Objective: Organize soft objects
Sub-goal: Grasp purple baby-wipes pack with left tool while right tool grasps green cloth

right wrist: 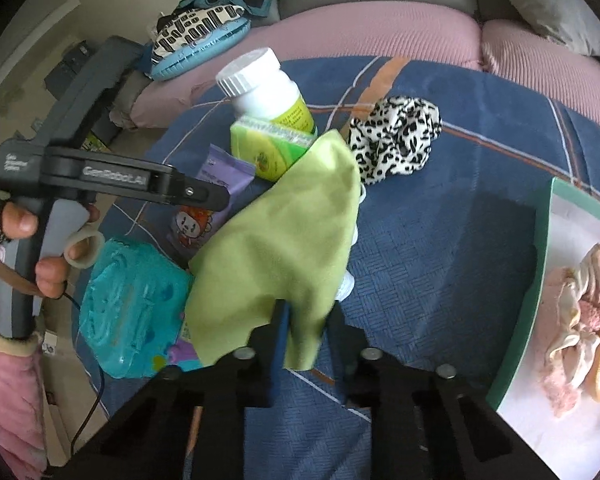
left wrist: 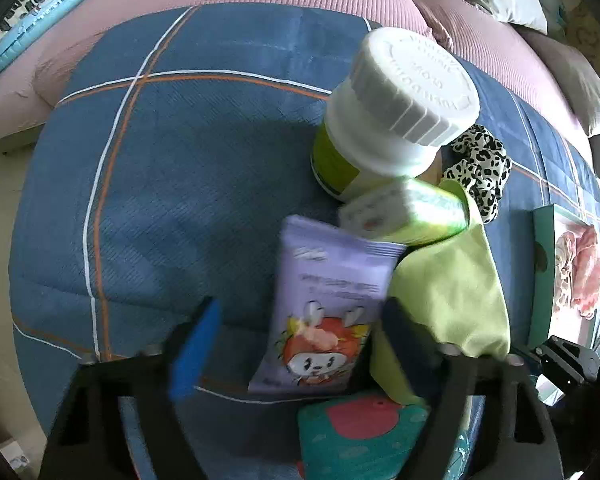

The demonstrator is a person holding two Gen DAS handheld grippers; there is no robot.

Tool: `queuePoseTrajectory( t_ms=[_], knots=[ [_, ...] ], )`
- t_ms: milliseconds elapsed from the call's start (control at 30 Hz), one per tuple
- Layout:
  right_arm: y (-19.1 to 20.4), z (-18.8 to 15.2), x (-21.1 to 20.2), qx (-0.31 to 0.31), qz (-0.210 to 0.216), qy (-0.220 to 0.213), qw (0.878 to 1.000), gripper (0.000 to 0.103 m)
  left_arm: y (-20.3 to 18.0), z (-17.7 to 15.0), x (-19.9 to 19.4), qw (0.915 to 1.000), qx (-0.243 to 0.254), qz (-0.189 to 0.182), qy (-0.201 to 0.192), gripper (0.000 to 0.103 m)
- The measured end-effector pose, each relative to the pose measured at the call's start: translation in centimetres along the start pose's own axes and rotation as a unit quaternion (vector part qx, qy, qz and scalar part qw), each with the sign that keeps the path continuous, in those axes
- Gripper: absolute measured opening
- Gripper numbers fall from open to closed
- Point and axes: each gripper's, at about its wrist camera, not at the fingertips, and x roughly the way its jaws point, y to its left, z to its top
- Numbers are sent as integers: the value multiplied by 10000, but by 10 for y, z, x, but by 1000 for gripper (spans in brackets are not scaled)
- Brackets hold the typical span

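Note:
My right gripper (right wrist: 306, 320) is shut on a corner of a light green cloth (right wrist: 276, 248) and holds it up over the blue quilt (right wrist: 440, 240); the cloth also shows in the left wrist view (left wrist: 448, 288). My left gripper (left wrist: 296, 332) is open, its fingers on either side of a purple snack packet (left wrist: 324, 304), not clamping it; the packet also shows in the right wrist view (right wrist: 216, 184). A leopard-print scrunchie (right wrist: 392, 140) lies beyond the cloth. A teal-rimmed white box (right wrist: 540, 272) at the right holds pink soft things (right wrist: 584, 312).
A white-capped bottle (right wrist: 268, 88), a green tissue pack (right wrist: 268, 148) and a teal wipes pack (right wrist: 132, 308) lie in the pile on the quilt. A pink sofa cushion (right wrist: 360, 32) runs behind. The left hand-held gripper body (right wrist: 112, 176) is at the left.

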Motion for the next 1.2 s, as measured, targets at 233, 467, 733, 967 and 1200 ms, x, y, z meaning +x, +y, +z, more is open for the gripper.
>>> queuePoseTrajectory(
  t_ms=[233,467,733,967,1200],
  knots=[
    [-7,2,-9,78,3,-126,9999,8,-3,10,12,9997,-33,-145,216,52],
    [-14,6,-9,171,56,-187,9997,8,-13,8,5,9995,-22,-287,113,26],
    [-14,10,-23,218,376,-462,9980,5,-15,2,-21,9992,-135,-273,-240,15],
    [-18,12,-42,308,644,-676,9952,5,-6,-21,-59,9963,-428,-256,-702,14],
    [-28,13,-55,454,706,-831,9930,5,4,-48,-95,9867,-812,-190,-1395,14]
  ],
)
